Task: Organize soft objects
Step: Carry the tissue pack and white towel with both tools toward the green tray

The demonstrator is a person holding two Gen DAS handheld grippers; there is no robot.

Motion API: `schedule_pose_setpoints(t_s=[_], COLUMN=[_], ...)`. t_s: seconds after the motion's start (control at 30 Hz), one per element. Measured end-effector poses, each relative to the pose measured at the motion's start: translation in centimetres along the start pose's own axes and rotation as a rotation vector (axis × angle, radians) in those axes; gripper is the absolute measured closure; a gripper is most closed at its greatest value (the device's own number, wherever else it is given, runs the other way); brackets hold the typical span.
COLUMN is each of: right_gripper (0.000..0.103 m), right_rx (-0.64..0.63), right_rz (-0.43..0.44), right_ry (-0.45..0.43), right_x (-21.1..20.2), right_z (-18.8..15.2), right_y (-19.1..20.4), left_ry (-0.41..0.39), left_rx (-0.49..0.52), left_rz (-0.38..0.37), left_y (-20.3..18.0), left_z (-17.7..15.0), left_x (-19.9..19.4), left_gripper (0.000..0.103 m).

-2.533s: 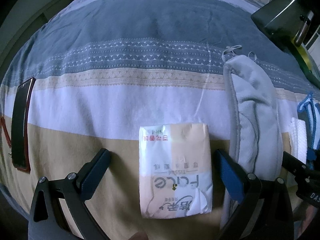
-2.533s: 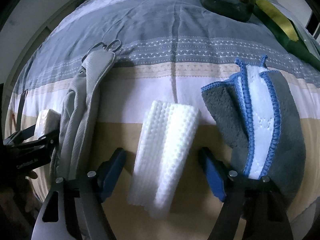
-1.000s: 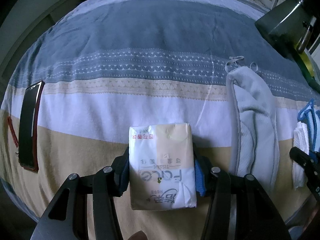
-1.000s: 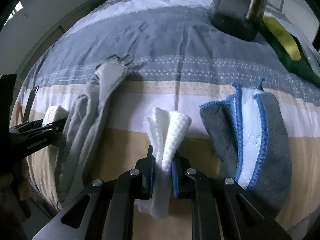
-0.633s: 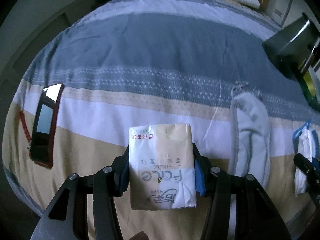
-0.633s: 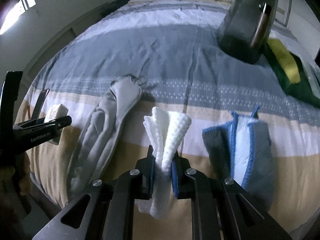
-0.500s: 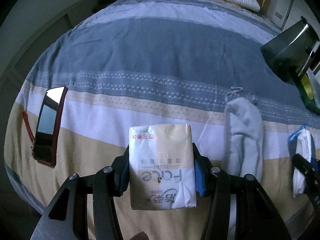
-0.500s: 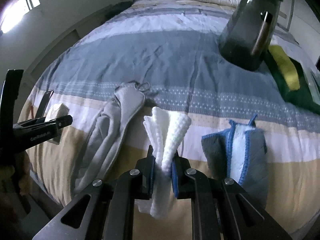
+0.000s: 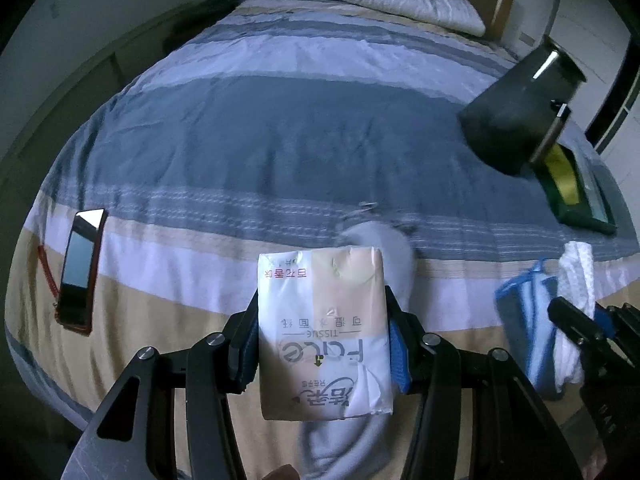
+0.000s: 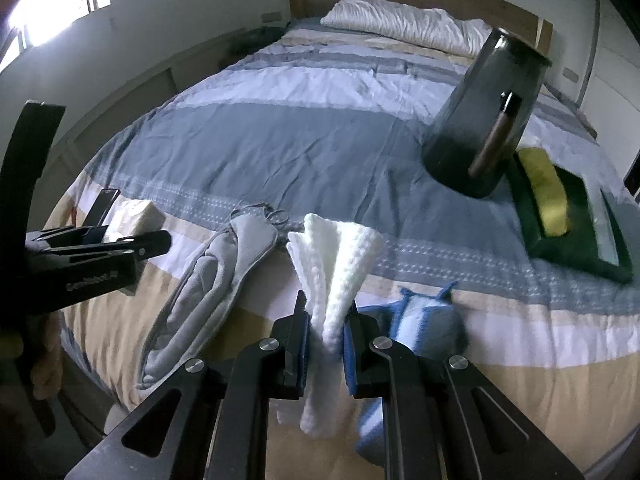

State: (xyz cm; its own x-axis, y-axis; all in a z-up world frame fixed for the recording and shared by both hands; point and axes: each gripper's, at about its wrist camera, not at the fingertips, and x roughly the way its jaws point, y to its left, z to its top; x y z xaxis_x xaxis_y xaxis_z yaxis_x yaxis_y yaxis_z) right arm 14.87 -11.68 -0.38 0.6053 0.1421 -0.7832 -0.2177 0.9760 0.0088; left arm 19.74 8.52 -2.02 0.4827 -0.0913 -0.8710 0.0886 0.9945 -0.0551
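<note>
Left wrist view: my left fingers are clamped on both long sides of a tissue pack, its printed face up toward the camera, held above the bed. Behind and under the pack lies a grey cloth, blurred here. A phone lies flat on the bed near its left edge, well apart from the pack. At far right my right fingers show from the side, pinching a white cloth, with a blue-edged cloth just beside it on the bed.

In the right wrist view, my right fingers stand narrow, squeezing the white cloth at its middle so it fans out above them and hangs below. The grey cloth lies long on the bed to the left; the blue-edged cloth lies just right of the fingers. My left fingers reach in from the left edge with the tissue pack. Farther back on the right stand a dark bin, tilted in this lens, and beside it a green tray with something yellow in it. A pillow lies at the headboard.
</note>
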Motion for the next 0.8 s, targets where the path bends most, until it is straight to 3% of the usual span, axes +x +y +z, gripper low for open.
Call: schedule_pose_setpoints(t_s=[0.8], right_gripper=[0.09], right_rx=[0.046], right_rz=[-0.073], right_ry=[-0.076], right_x=[-7.4], right_z=[-2.4], right_y=[-9.0], left_ry=[-0.004], left_rx=[0.133], left_rz=[-0.11], left_y=[-14.1], left_z=[0.9], left_x=[-1.9], left_gripper=[0.057])
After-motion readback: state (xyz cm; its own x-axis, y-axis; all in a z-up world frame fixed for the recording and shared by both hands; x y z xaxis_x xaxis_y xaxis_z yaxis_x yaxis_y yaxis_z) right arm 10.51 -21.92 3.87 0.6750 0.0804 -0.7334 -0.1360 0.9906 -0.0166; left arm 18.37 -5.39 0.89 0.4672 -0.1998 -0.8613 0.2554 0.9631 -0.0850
